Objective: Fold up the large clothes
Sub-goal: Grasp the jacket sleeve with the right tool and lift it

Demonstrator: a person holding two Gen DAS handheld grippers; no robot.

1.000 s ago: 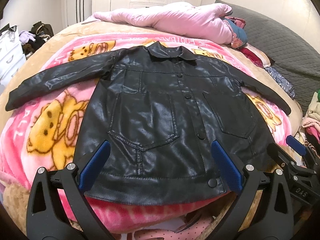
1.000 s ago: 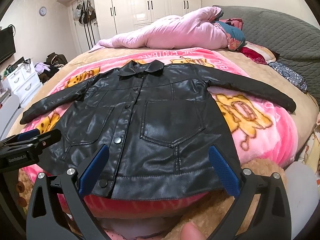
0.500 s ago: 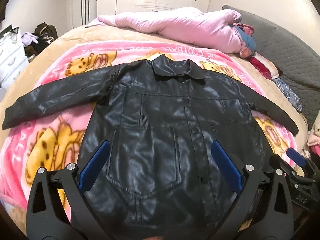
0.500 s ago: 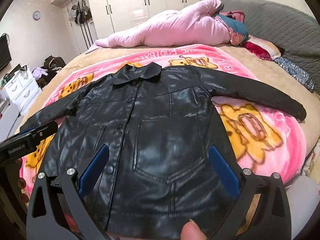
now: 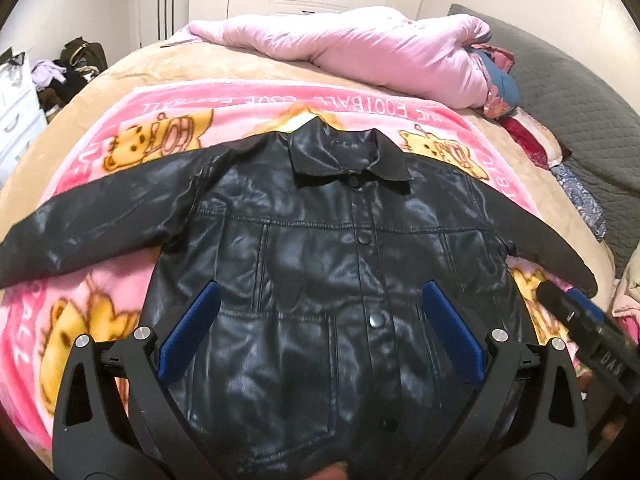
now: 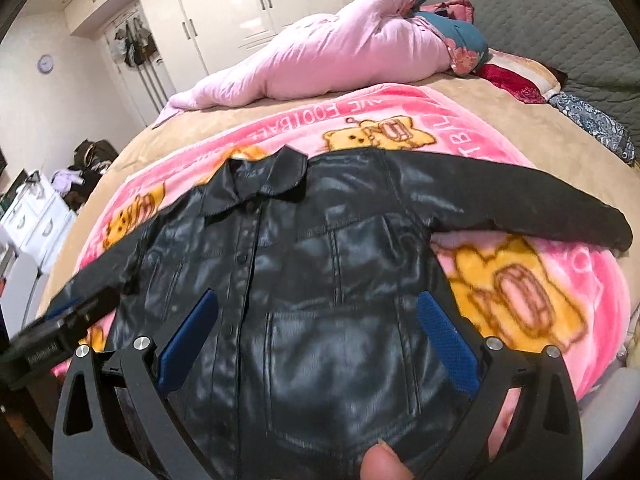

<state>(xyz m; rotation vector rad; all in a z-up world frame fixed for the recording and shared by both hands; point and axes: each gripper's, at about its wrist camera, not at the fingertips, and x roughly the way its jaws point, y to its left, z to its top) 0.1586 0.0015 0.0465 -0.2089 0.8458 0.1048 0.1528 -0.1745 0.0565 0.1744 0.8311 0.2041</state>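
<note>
Black jacket [image 5: 320, 272] flat, both claws spread apart, wall clock [image 6: 45, 63] only in right view

left hand-held gripper [image 5: 320, 336] agape, right hand-held gripper [image 6: 318, 340] agape

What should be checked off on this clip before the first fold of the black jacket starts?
1. Jacket spread flat, front up on the pink blanket: ok.
2. Both sleeves stretched out sideways: ok.
3. Front closed along the button line: ok as far as visible; the hem is hidden.
4. Left claw open, holding nothing: ok.
5. Right claw open, holding nothing: ok.
6. Space beyond the collar, before the pink duvet: ok.
</note>
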